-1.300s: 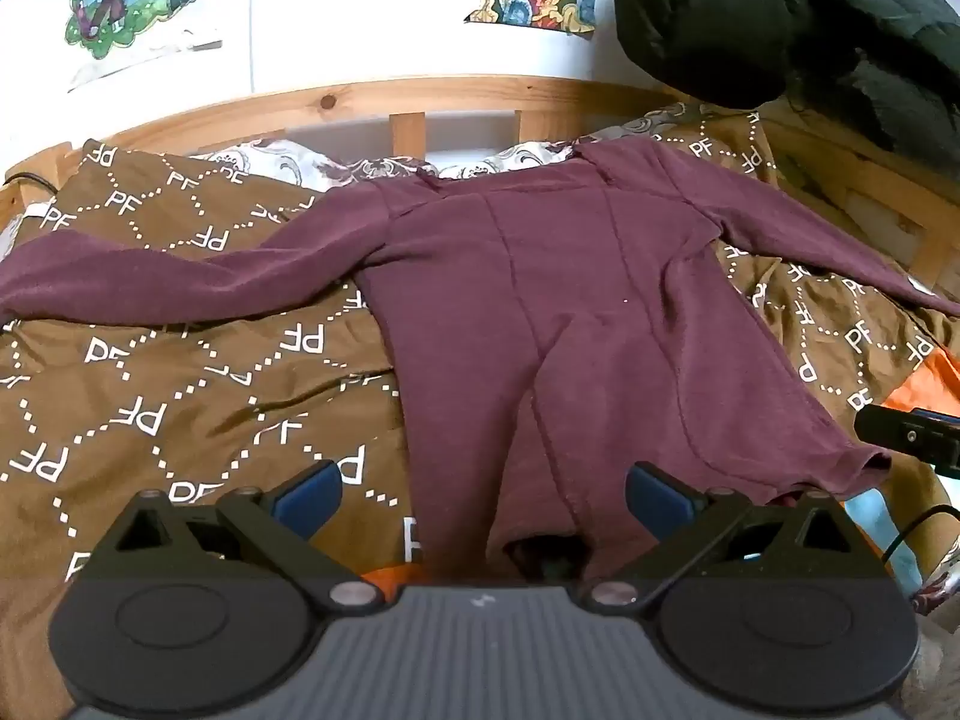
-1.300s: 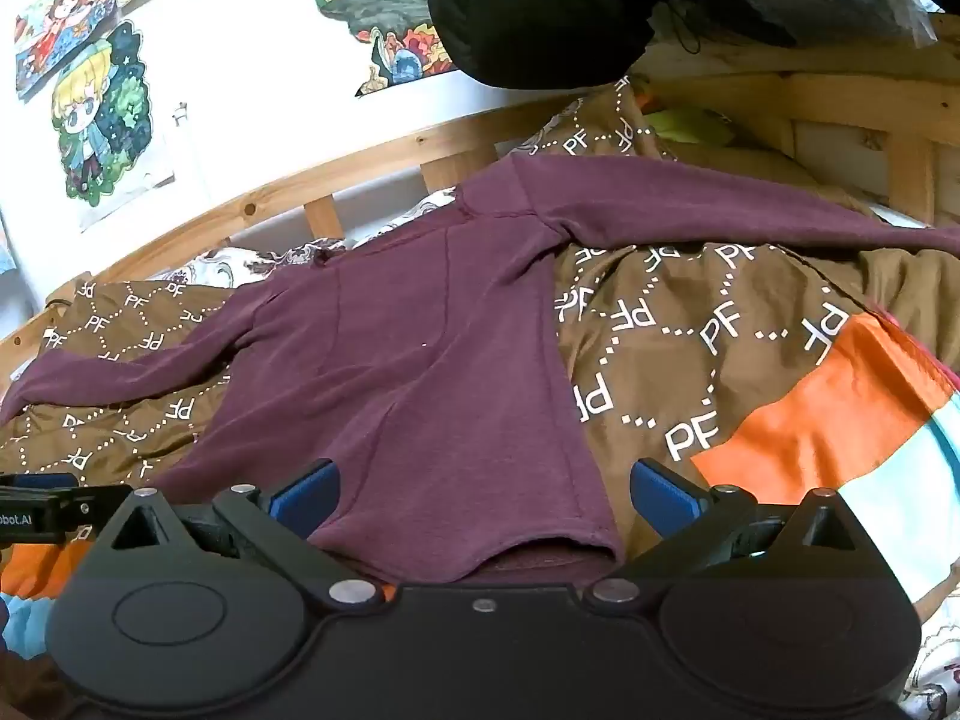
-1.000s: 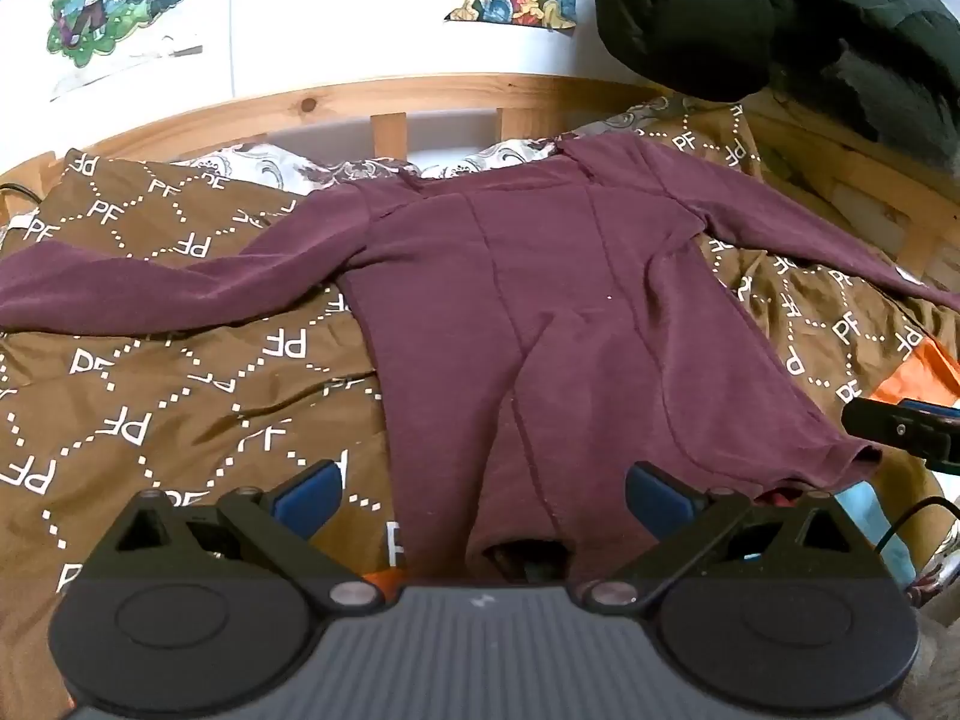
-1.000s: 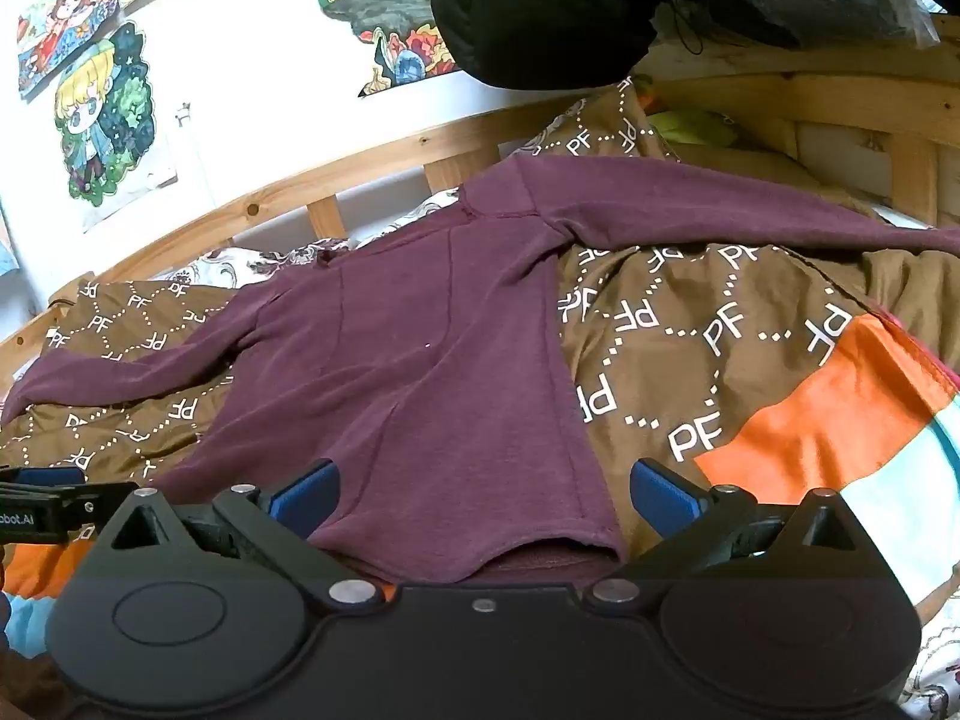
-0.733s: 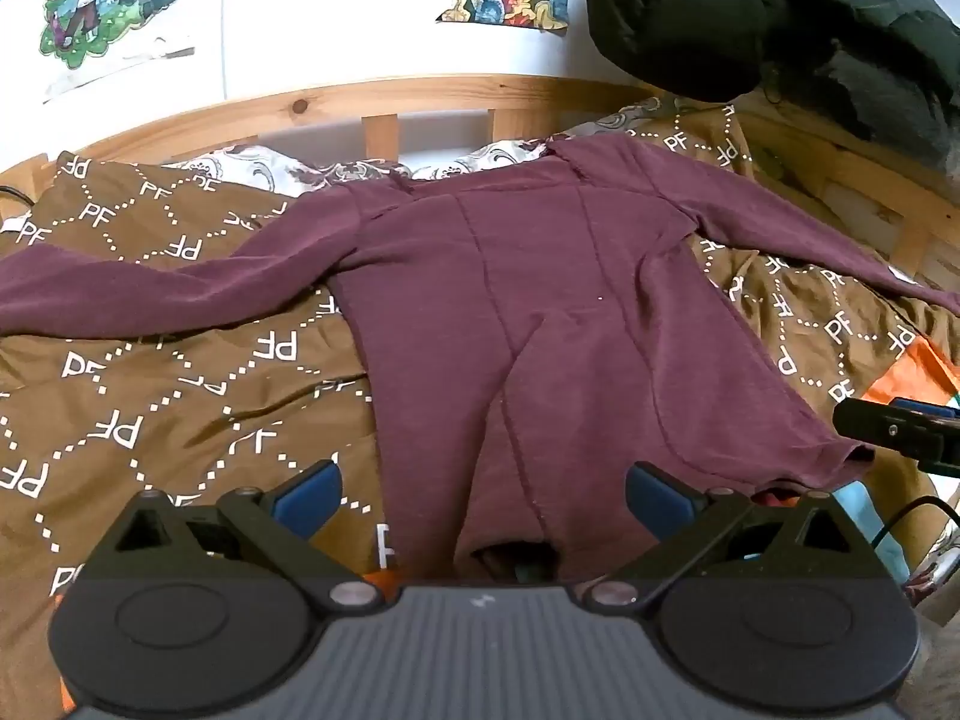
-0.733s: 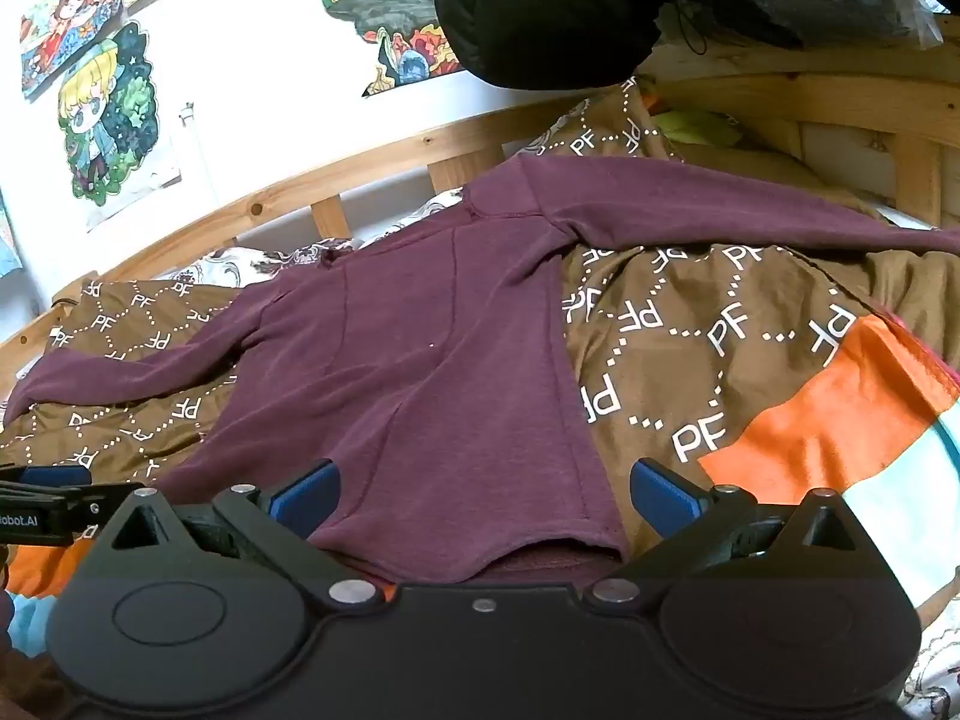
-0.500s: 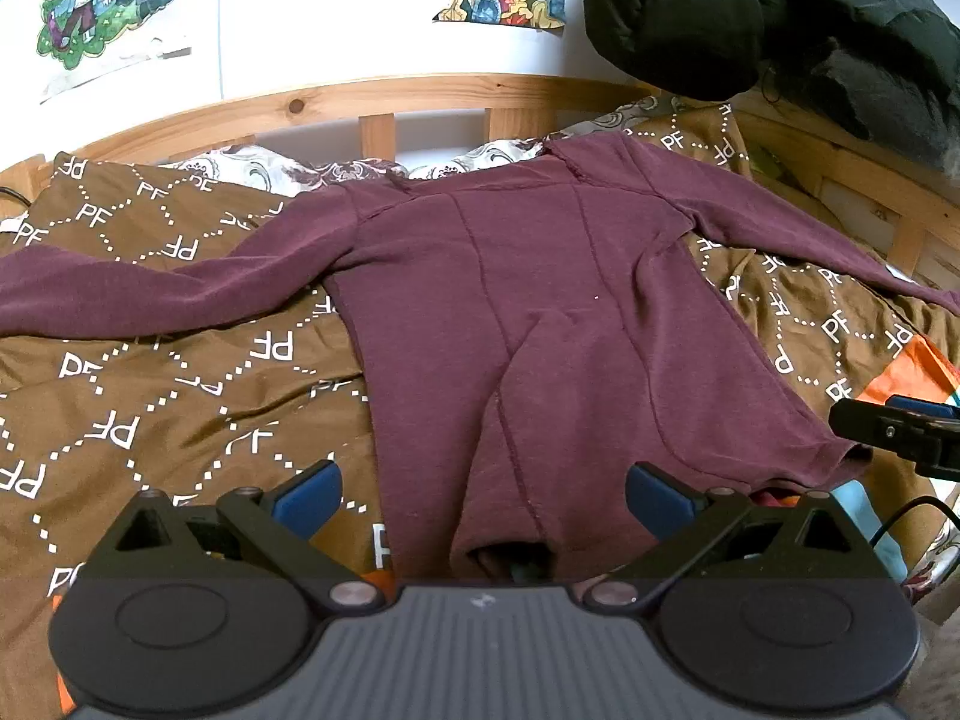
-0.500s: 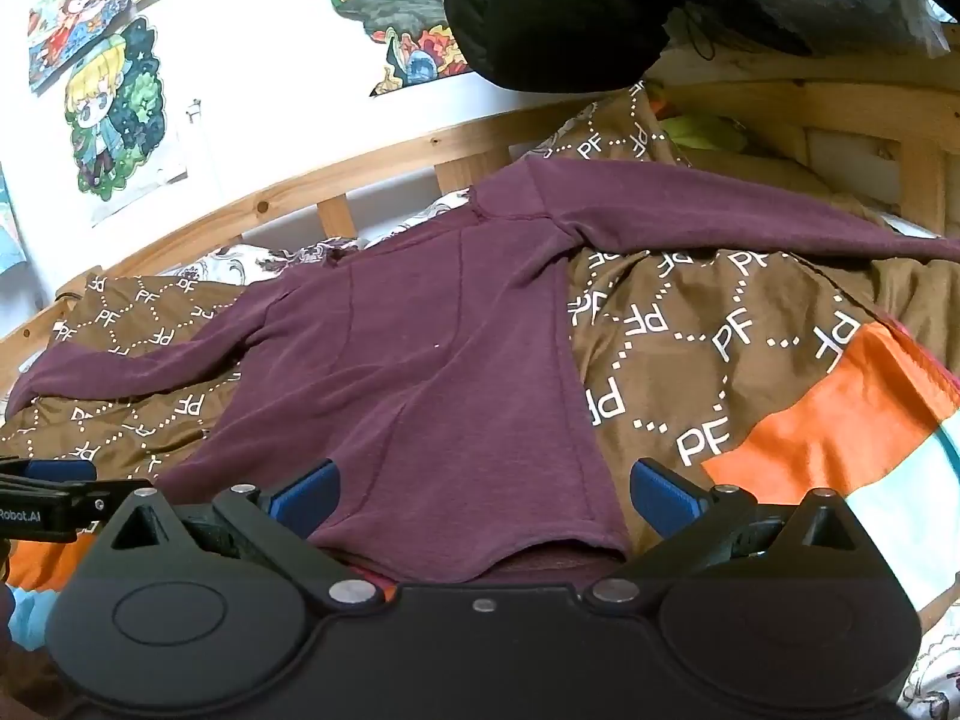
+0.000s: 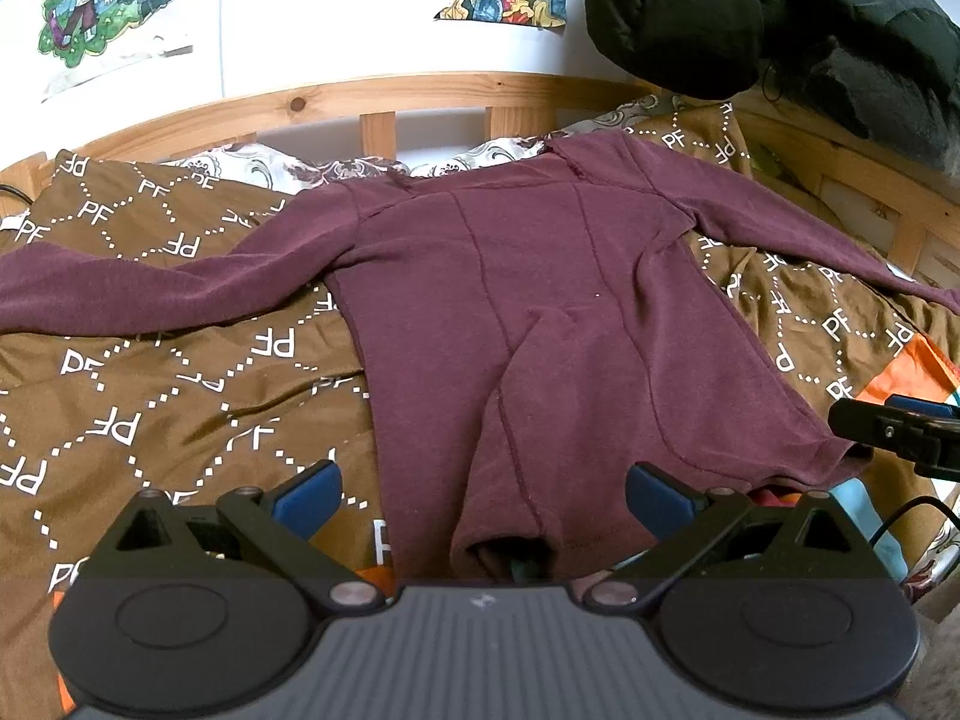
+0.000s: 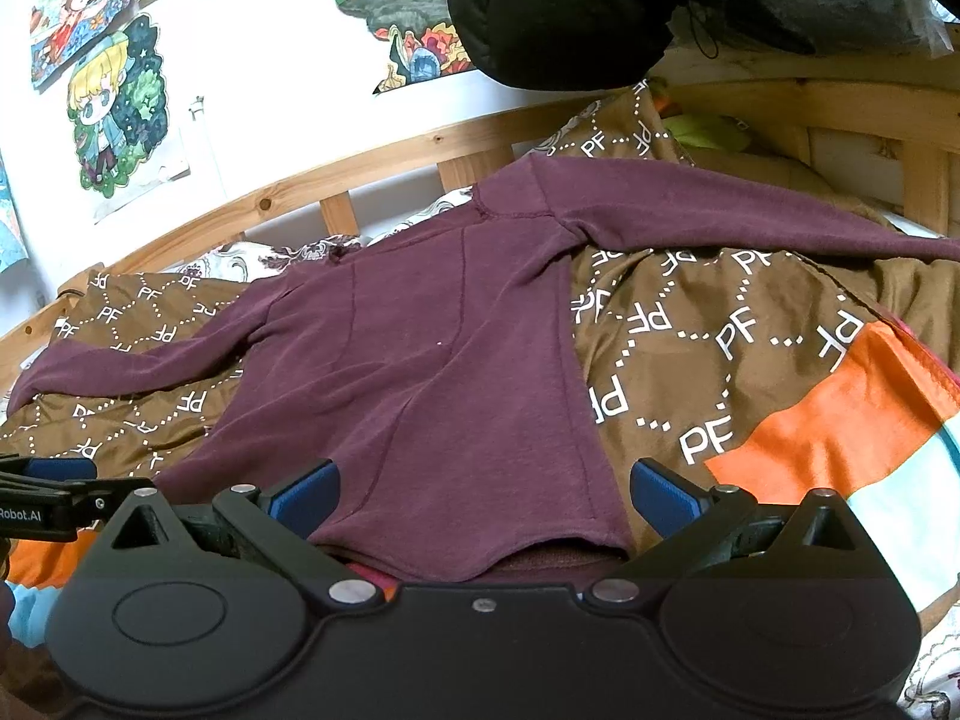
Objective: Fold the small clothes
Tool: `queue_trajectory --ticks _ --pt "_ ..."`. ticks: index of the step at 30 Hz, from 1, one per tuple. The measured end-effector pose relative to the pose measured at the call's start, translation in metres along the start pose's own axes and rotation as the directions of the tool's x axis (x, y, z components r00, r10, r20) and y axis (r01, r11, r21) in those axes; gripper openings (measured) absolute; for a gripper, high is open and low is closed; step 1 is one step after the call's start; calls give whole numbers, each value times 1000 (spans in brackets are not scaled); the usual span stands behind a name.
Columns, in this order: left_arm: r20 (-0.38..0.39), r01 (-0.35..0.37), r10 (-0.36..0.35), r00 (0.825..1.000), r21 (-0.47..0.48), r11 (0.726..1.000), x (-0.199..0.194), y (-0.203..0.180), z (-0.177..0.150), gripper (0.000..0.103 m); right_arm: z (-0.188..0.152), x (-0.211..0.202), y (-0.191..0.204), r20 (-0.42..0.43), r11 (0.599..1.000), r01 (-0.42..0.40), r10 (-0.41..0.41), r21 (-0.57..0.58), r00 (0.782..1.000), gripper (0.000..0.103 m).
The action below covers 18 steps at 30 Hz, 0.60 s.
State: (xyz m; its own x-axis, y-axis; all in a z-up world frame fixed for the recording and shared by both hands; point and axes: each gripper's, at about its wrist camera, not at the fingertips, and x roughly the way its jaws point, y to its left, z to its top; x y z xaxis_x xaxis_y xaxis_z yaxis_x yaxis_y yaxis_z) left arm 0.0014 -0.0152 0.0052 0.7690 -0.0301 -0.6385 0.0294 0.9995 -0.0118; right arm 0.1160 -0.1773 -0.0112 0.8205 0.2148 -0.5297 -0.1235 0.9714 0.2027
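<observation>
**Maroon top spread flat, both grippers wide at its hem**

A maroon long-sleeved top (image 9: 540, 312) lies spread out, both sleeves stretched to the sides, straight ahead of both grippers. Its hem runs closest to them and its neckline lies at the far end, near the wooden bed rail (image 9: 372, 99). A raised fold runs up the middle of the body from the hem.

The left gripper (image 9: 480, 495) hangs just above the hem with its blue-padded fingers (image 9: 303, 495) spread wide; nothing is between them but the cloth lying below. The hem's left part sits between the fingers, and the left sleeve reaches far off to that gripper's left.

The right gripper (image 10: 483, 495) is likewise fully spread over the hem's right corner, gripping nothing. The right sleeve stretches away ahead and to its right. Each gripper shows at the edge of the other's view, so they are side by side along the hem.

Under the top lies a brown blanket (image 9: 180, 372) printed with white "PF" letters in dotted diamonds; to the right of the right gripper it turns to an orange stripe (image 10: 828, 426). Beyond the rail is a white wall with cartoon posters (image 10: 117, 114), and a black padded jacket (image 9: 750, 12) hangs ahead on the right.
</observation>
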Motion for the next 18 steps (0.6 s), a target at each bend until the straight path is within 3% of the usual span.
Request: queue_trajectory --ticks 18 --pt "-6 -1 1 1000 1 1000 3 1 -2 102 1 0 0 -3 1000 1 -1 2 1000 103"
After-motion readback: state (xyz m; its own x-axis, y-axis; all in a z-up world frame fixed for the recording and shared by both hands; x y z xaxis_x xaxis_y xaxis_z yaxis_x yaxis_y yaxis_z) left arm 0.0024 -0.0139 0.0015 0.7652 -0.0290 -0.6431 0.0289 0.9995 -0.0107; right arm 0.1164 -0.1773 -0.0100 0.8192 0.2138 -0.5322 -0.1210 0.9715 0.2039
